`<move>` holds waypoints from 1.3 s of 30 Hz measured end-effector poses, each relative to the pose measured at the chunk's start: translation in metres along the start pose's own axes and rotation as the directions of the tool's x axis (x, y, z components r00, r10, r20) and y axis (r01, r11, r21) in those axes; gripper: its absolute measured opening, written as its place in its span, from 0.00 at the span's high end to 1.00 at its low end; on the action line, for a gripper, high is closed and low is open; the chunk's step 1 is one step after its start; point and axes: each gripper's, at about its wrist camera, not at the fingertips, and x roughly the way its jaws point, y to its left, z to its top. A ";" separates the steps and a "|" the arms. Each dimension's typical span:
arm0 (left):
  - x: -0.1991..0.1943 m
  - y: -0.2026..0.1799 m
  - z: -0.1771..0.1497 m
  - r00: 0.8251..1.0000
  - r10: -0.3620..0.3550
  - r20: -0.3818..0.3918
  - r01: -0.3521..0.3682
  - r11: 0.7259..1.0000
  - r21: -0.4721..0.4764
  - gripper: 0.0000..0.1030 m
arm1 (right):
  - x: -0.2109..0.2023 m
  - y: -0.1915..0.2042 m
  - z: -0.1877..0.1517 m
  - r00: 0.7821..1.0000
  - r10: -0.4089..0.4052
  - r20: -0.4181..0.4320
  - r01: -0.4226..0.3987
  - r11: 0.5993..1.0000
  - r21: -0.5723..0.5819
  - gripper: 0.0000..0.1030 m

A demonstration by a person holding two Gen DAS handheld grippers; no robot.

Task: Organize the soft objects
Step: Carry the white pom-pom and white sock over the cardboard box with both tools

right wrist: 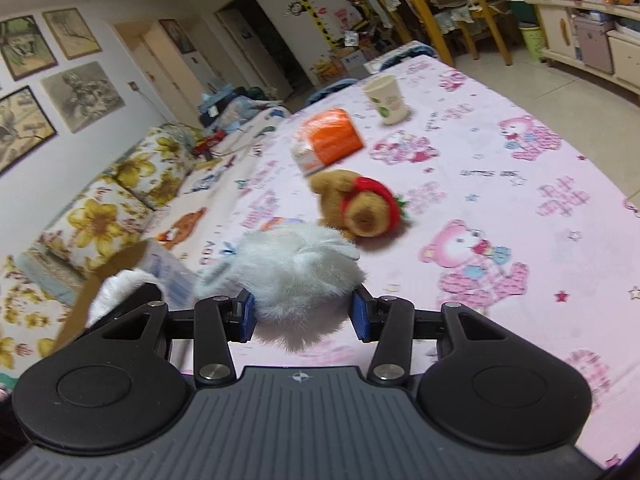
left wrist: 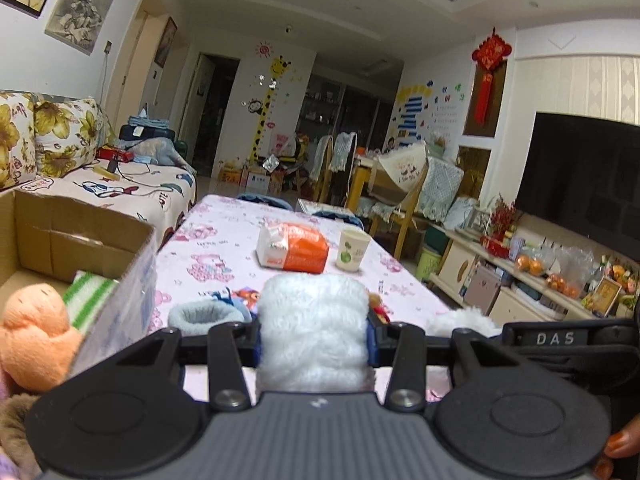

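Observation:
In the left wrist view my left gripper [left wrist: 314, 338] is shut on a white fluffy roll [left wrist: 312, 308], with the blue pads pressed into its sides. The right wrist view shows my right gripper [right wrist: 303, 314] shut on a white furry ball [right wrist: 296, 272], held just above the pink tablecloth [right wrist: 500, 152]. Whether the two white pieces are joined I cannot tell. A brown bear with a red strawberry hood [right wrist: 360, 204] lies beyond the right gripper. At the left stands an open cardboard box [left wrist: 80, 240] holding an orange plush [left wrist: 32, 332] and a green-striped cloth [left wrist: 86, 300]. A grey sock cuff [left wrist: 204, 316] lies beside the box.
An orange tissue pack [left wrist: 294, 248] and a paper cup [left wrist: 352, 250] stand further down the table. A flowered sofa [left wrist: 48, 140] runs along the left. Chairs [left wrist: 400, 200] and a TV cabinet [left wrist: 520, 280] are to the right. A person's fingers [left wrist: 624, 440] hold the right handle.

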 end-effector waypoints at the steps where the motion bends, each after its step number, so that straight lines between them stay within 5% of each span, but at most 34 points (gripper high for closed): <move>1: -0.002 0.002 0.002 1.000 0.002 0.010 -0.002 1.000 -0.007 0.59 | 0.002 0.004 0.001 1.000 0.013 -0.002 -0.013 1.000 0.000 0.45; 17: -0.034 0.044 0.019 0.982 0.122 0.143 -0.107 0.988 -0.109 0.59 | 0.028 0.050 0.004 0.977 0.203 -0.064 -0.205 0.979 -0.016 0.45; 26: -0.057 0.084 0.027 0.926 0.319 0.204 -0.268 0.933 -0.240 0.59 | 0.056 0.093 0.003 0.941 0.318 -0.119 -0.327 0.943 -0.066 0.45; 34: -0.064 0.118 0.028 0.878 0.452 0.159 -0.381 0.860 -0.340 0.59 | 0.084 0.134 0.002 0.913 0.375 -0.163 -0.398 0.906 -0.146 0.44; 39: -0.065 0.129 0.027 0.864 0.489 0.117 -0.422 0.832 -0.361 0.59 | 0.097 0.153 -0.002 0.910 0.370 -0.189 -0.407 0.885 -0.227 0.44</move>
